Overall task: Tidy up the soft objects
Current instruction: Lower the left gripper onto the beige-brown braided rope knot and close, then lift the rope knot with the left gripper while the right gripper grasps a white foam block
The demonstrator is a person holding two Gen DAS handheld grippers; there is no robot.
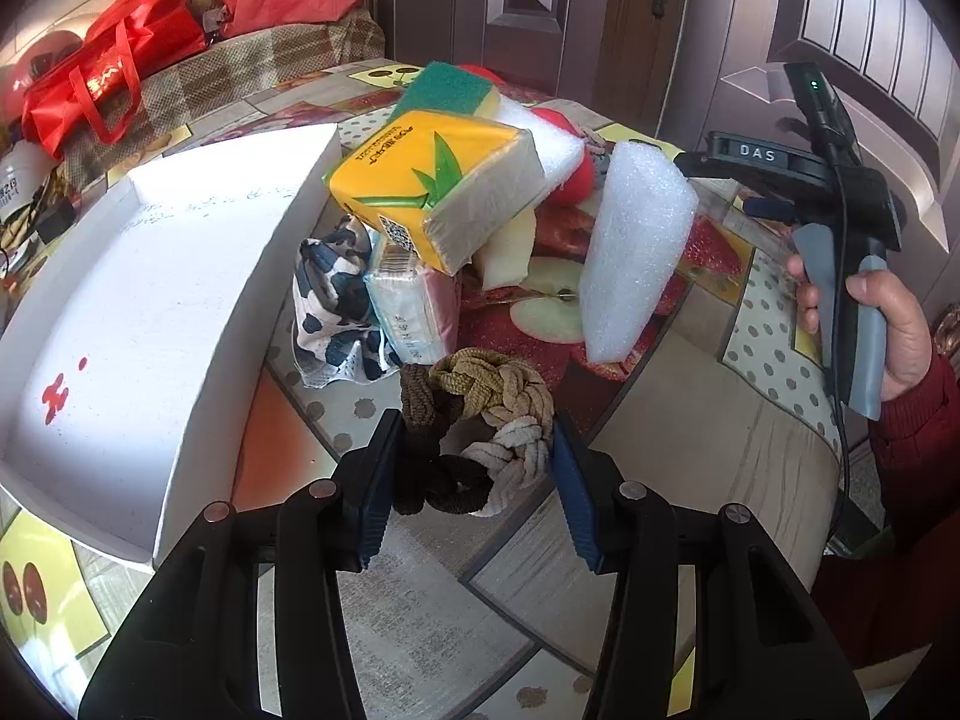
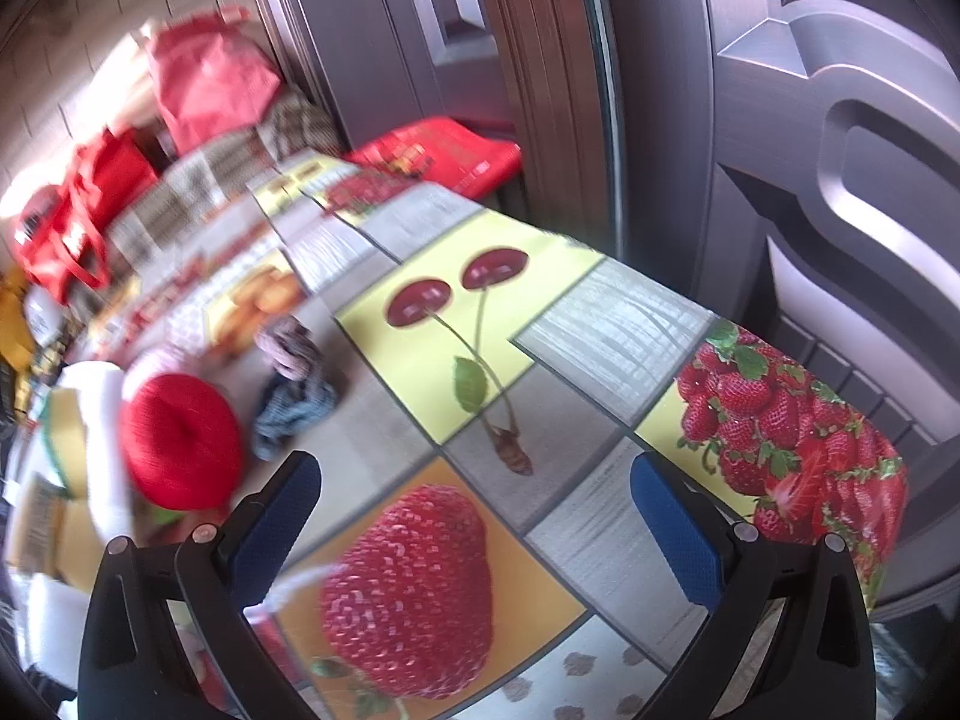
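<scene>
Fruit-printed oilcloth covers the table, which stands before dark panelled doors, with red bags heaped on a checked surface at the far left. From the left wrist camera, going left to right: a shallow white box lid lies open side up on the left part of the table; just beside its right edge sits a black-and-white patterned cloth, touching a wrapped tissue pack. Resting tilted on top of that is a yellow tissue pack, with a green-topped sponge behind it. Right of the pile, a white foam block stands on end, leaning slightly. Nearest the camera, a braided ring of brown, tan and white cord lies on the table between the 2 blue pads of the left claw, whose jaws are closed in on the ring's sides, both pads touching it. At far right, a hand holds the right claw above the table edge. The right wrist camera, blurred on its left side, shows a red round cushion and a crumpled grey-blue cloth at left, and the right claw spread wide with nothing between its pads, over printed cherries and strawberries.
</scene>
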